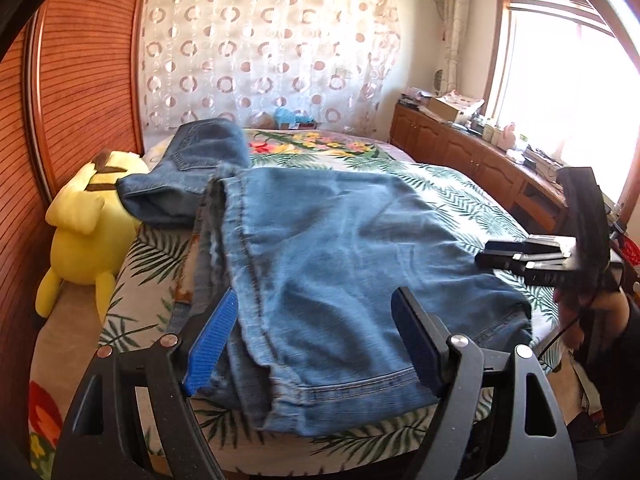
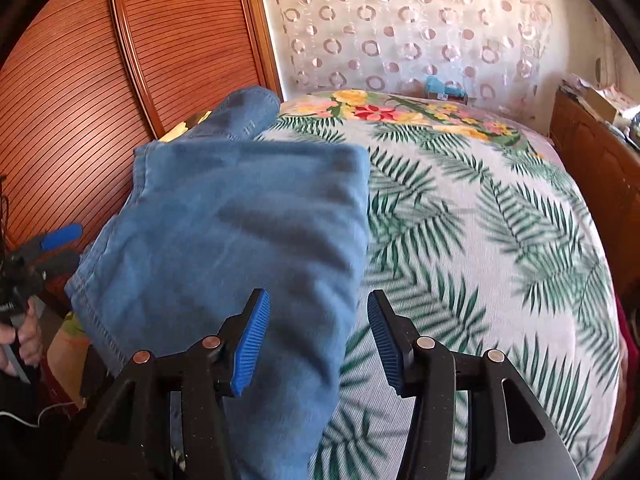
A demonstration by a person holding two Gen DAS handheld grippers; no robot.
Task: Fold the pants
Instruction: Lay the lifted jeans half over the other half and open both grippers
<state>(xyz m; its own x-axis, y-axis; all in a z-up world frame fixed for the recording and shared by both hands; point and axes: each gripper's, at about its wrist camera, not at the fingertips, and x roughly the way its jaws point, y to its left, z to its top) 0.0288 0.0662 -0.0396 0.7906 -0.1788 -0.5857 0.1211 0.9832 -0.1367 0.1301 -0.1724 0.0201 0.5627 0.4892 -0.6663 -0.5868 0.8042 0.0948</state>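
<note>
Blue denim pants [image 1: 340, 256] lie folded on the leaf-print bed, hems toward me. My left gripper [image 1: 316, 342] hovers open over their near end, its blue pads wide apart and not pressing the cloth. Beyond them lies more denim with a back pocket [image 1: 192, 152]; I cannot tell if it is the same garment. In the right wrist view the pants [image 2: 240, 220] fill the left half, and my right gripper [image 2: 318, 340] stands open over their right edge, gripping nothing. Each gripper shows in the other's view: the right gripper [image 1: 490, 254] in a hand at the right, the left gripper [image 2: 60, 246] at the left.
A yellow plush toy [image 1: 88, 224] leans at the bed's left edge against a slatted wooden wardrobe door [image 1: 80, 80]. The bedspread [image 2: 480, 240] stretches to the right of the pants. A low wooden cabinet [image 1: 460, 148] with clutter on it runs under the window.
</note>
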